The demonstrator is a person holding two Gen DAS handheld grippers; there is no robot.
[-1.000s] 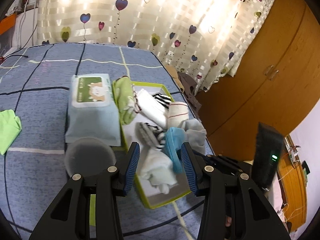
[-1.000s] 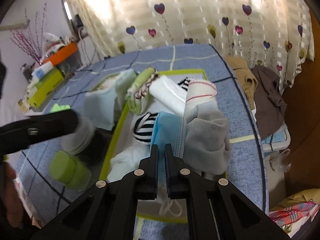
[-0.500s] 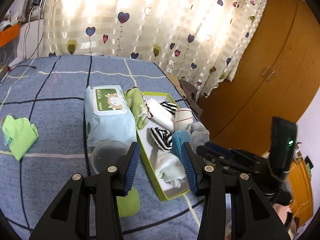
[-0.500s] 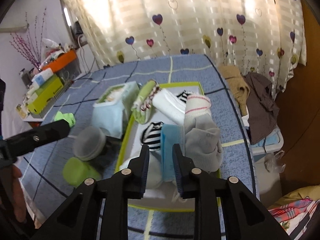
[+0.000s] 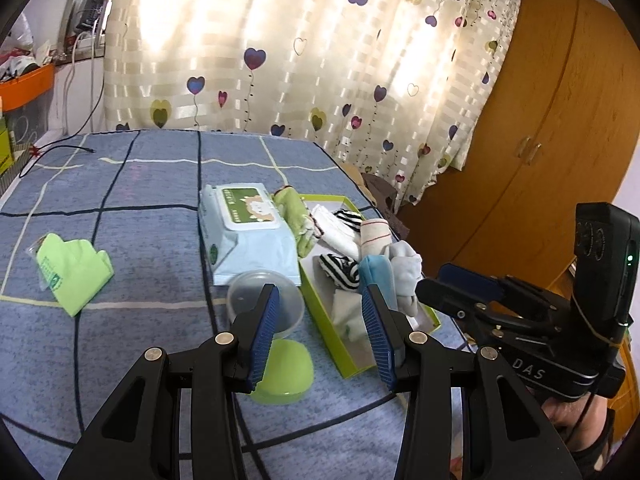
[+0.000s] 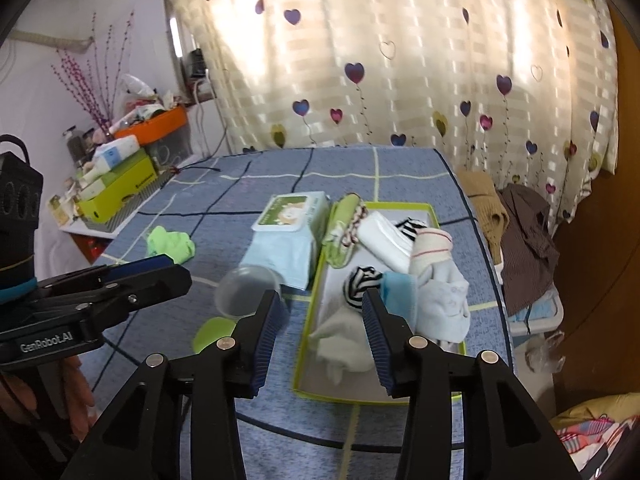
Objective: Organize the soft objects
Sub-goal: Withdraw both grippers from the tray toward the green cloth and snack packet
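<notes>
Green cloth lies loose on the bed, off to the left and well apart from the box of socks, nearer the left tool, released and empty; right tool empty, opening.

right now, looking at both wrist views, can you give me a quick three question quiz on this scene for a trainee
1. True or false: the light green cloth lies inside the green-rimmed box.
2. Multiple choice: what lies directly beside the box on the blue bedspread? A) a wet wipes pack B) a book C) a shoe
3. Short answer: is anything between the pads of the right gripper?

Key
1. False. It lies on the bedspread, well apart from the box.
2. A
3. No. Its jaws are opening with nothing between them; the blue cloth lies in the box beyond it.
</notes>
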